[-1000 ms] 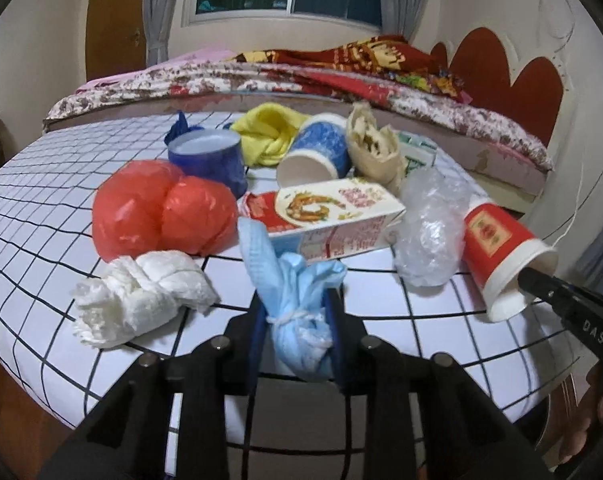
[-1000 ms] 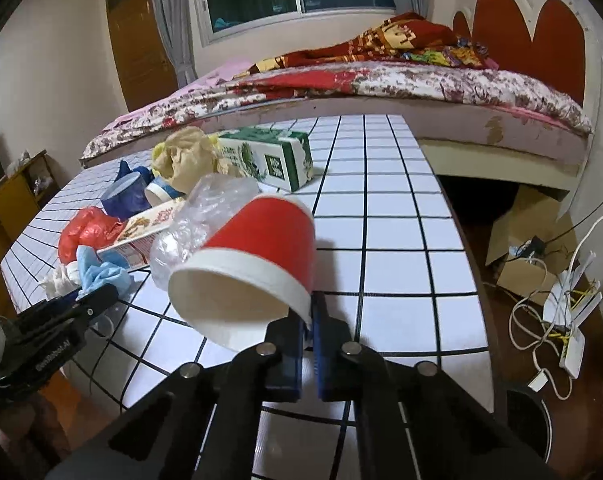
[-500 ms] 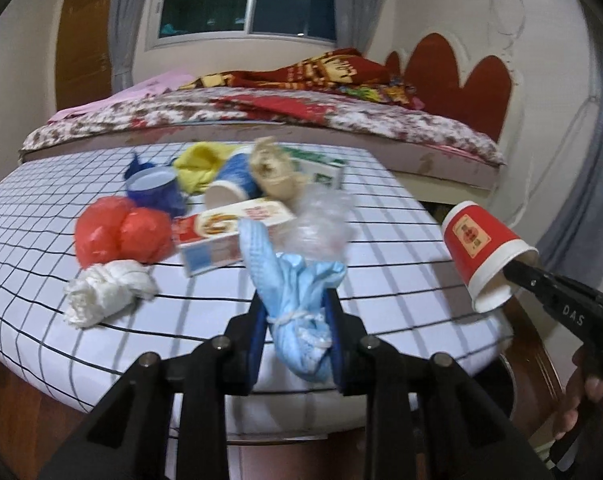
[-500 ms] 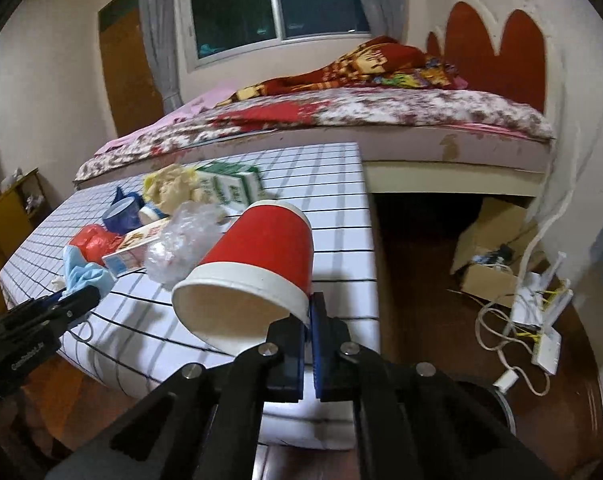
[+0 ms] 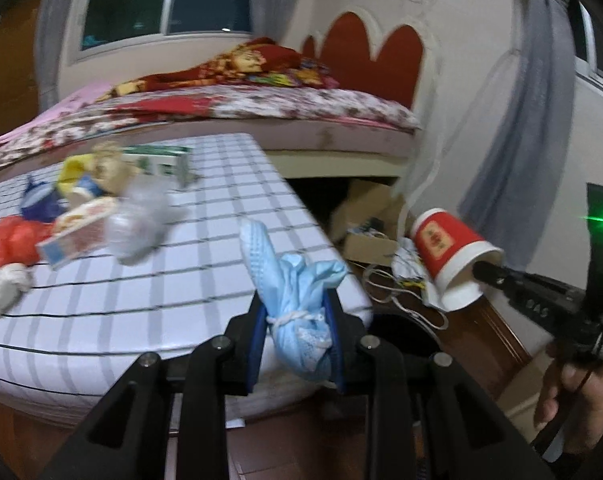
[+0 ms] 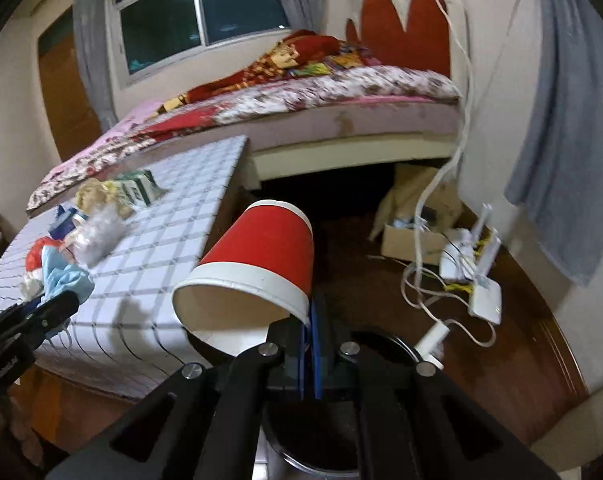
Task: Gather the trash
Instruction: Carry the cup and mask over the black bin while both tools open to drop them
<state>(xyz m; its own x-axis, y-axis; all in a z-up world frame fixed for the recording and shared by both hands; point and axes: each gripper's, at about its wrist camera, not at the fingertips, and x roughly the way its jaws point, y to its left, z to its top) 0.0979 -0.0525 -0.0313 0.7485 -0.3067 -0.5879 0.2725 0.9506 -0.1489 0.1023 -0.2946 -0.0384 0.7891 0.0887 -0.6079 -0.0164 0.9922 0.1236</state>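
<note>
Behind my grippers the checked table [image 5: 205,248] is sitting at the left of both frames while my left gripper [image 5: 295,334] is squeezing the blue mask bundle [image 5: 293,300] at bottom middle and my right gripper [image 6: 309,334] is pinching the red cup [image 6: 257,264] by its rim, mid-frame.

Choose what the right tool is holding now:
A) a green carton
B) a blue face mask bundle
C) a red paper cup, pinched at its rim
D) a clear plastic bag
C: the right tool is shut on the white rim of the red paper cup, held past the table edge.
</note>
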